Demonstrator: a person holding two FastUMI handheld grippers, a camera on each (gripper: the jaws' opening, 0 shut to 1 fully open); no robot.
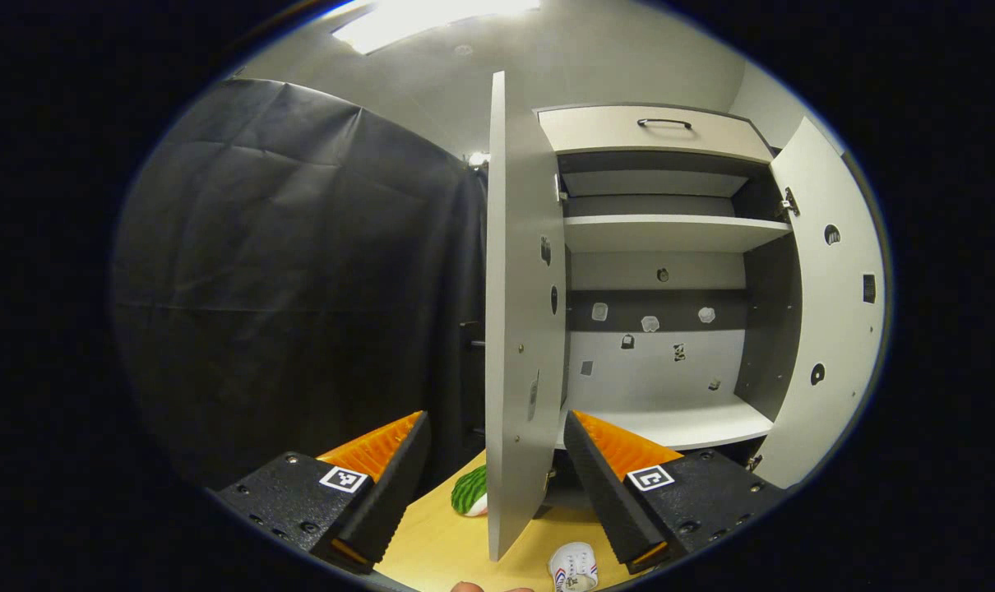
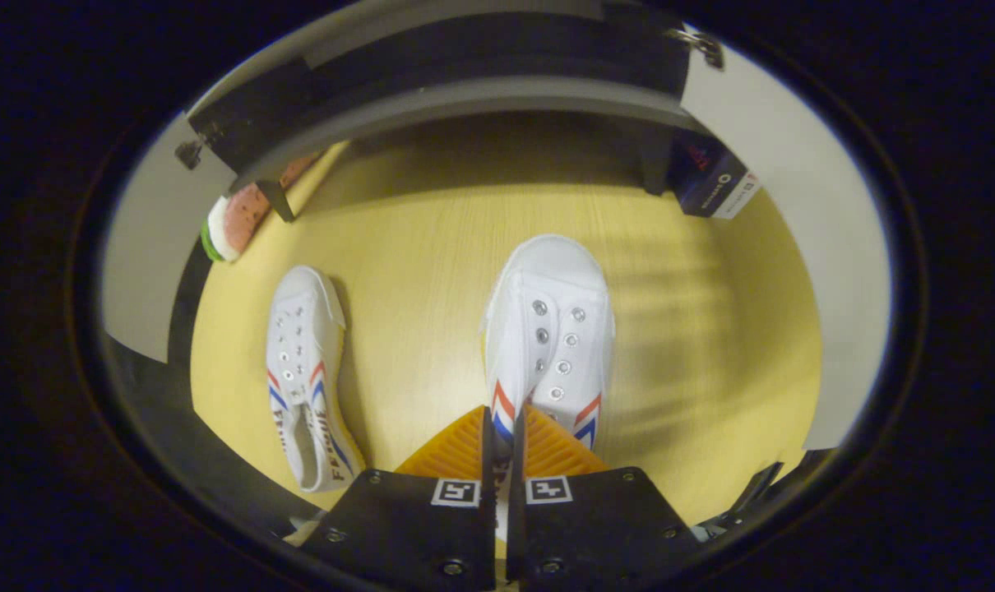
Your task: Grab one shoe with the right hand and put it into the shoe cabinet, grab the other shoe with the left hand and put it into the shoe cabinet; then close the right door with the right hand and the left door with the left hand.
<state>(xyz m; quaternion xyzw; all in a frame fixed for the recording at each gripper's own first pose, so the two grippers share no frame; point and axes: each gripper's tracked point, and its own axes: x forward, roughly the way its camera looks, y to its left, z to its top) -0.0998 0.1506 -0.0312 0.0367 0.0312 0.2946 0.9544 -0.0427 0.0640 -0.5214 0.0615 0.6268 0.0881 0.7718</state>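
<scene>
Now the right gripper (image 2: 503, 427) is pinching the heel wall of a white canvas shoe with red and blue stripes (image 2: 551, 329) lying straight ahead of it, the first step, needing a lift toward the open white cabinet's lower shelf (image 1: 695, 423), while the left gripper (image 1: 497, 485) is hanging spread.

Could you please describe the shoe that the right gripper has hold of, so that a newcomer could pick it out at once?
Start at the yellow wooden tabletop in front of the open shoe cabinet. Two white shoes with red and blue stripes are there. The held shoe is the one in the middle, toe towards the cabinet, with the right gripper jaws pinched on its side wall, while the other shoe lies free to its left.
</scene>
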